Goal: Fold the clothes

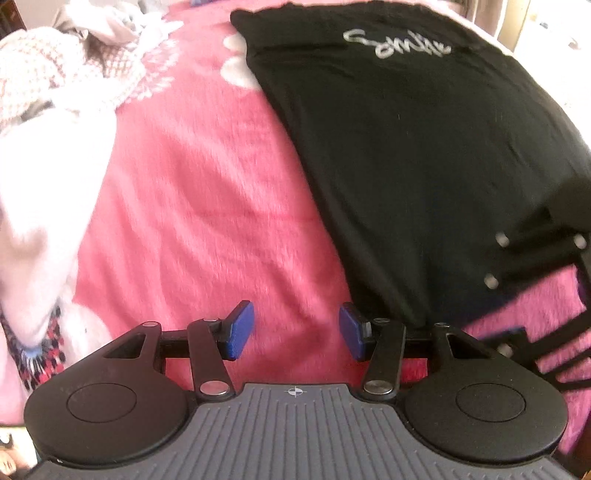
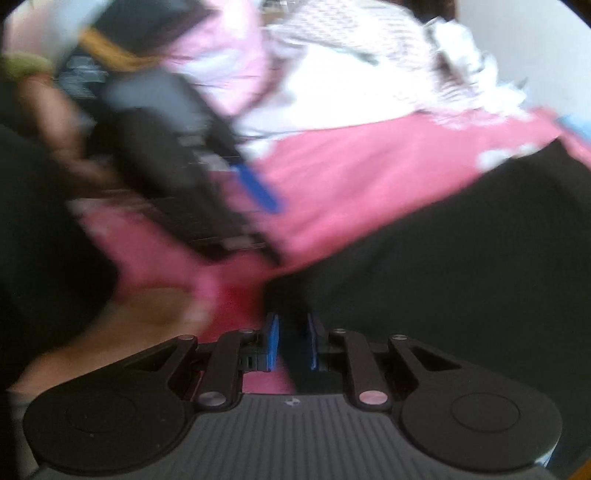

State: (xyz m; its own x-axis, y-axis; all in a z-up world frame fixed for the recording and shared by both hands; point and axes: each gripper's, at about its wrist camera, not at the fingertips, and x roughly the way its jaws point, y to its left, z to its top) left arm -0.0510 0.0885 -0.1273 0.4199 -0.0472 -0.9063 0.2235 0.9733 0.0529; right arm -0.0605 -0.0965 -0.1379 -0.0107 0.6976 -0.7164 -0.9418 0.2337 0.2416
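Observation:
A black T-shirt (image 1: 417, 140) with silver script lettering lies flat on a pink fleece blanket (image 1: 192, 206). My left gripper (image 1: 296, 331) is open and empty, hovering over the blanket just left of the shirt's near corner. My right gripper (image 2: 291, 345) has its blue pads close together with the black shirt's (image 2: 443, 266) edge between them. The right gripper also shows at the right edge of the left wrist view (image 1: 535, 280), at the shirt's near edge. The left gripper shows blurred in the right wrist view (image 2: 207, 192).
A heap of white and pink-checked clothes (image 1: 55, 96) lies at the blanket's left and back. It also shows in the right wrist view (image 2: 351, 59). Pale furniture (image 1: 546, 33) stands beyond the shirt at the far right.

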